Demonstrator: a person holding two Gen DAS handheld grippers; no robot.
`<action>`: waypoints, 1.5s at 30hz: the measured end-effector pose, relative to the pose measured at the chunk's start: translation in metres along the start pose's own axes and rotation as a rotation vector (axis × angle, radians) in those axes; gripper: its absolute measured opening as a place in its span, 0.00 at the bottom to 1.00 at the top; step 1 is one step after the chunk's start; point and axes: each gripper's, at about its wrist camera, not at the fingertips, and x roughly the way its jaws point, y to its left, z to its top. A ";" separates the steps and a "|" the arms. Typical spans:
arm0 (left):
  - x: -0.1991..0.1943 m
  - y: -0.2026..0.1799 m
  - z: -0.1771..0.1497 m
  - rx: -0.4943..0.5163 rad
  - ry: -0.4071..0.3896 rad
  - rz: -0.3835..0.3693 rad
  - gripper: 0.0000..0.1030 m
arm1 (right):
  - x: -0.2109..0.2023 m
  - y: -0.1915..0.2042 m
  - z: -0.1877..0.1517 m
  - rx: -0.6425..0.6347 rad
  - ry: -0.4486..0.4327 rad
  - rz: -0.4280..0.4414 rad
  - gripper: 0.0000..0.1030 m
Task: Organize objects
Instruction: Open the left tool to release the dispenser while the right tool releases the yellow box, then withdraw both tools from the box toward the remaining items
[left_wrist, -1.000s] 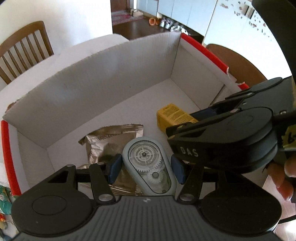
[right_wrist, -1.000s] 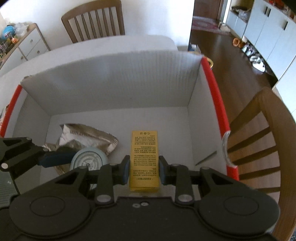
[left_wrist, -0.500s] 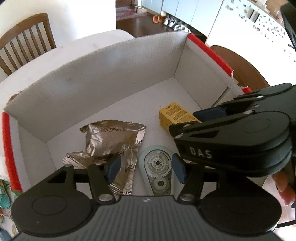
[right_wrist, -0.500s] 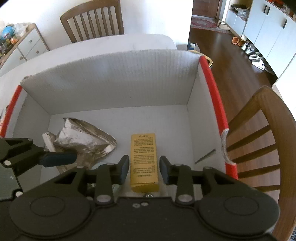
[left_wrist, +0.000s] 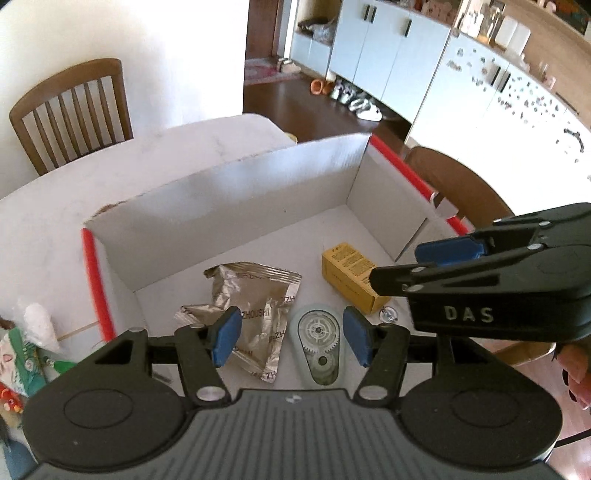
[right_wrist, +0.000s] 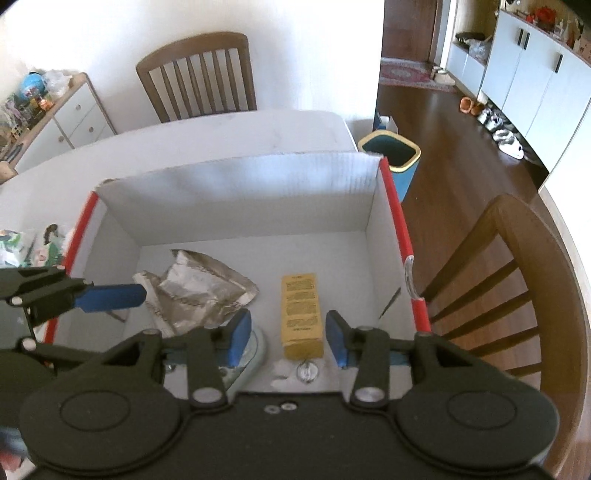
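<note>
White corrugated box (left_wrist: 236, 192) with red edge strips sits on the white table (left_wrist: 110, 173), filling mid-frame in both wrist views. On the box floor: crumpled silver foil packet (left_wrist: 255, 295), pale blue tape dispenser (left_wrist: 318, 343) with see-through gears, yellow carton (left_wrist: 349, 273), small metal bit (left_wrist: 389, 314) just beside the carton's near end. Left hand-held gripper (left_wrist: 291, 338), lower centre of the left wrist view, jaws spread, nothing pinched; the tape dispenser lies flat on the floor of the box, seen in the gap between the blue pads (left_wrist: 223, 334) but closer to the right pad, not touched; the left pad overlaps the foil packet's lower edge in the picture. Right hand-held gripper (right_wrist: 288, 341), lower centre of the right wrist view, jaws apart and they have just been opening; the yellow carton lies lengthwise between the pads, running toward upper frame, clear gaps on both sides, no contact. In the left wrist view the right hand-held gripper enters from the right edge above the carton, fingertips of a person (left_wrist: 576, 373) at the far right edge. In the right wrist view the left hand-held gripper's blue pad pokes in from the left edge over the foil packet. Wooden chair (right_wrist: 199, 77) behind the table at upper centre, another chair (right_wrist: 509, 288) at right, blue bin (right_wrist: 391, 162) on the wood floor past the box's far right corner. Colourful clutter (left_wrist: 22, 354) on the table at the left edge.
</note>
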 end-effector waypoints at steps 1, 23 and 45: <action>-0.005 0.002 -0.002 -0.001 -0.009 -0.001 0.58 | -0.005 0.002 -0.001 0.001 -0.007 0.002 0.43; -0.110 0.056 -0.050 -0.021 -0.202 0.007 0.59 | -0.092 0.060 -0.039 -0.022 -0.192 0.031 0.51; -0.171 0.134 -0.111 -0.119 -0.293 0.085 0.80 | -0.107 0.144 -0.081 -0.041 -0.327 0.085 0.84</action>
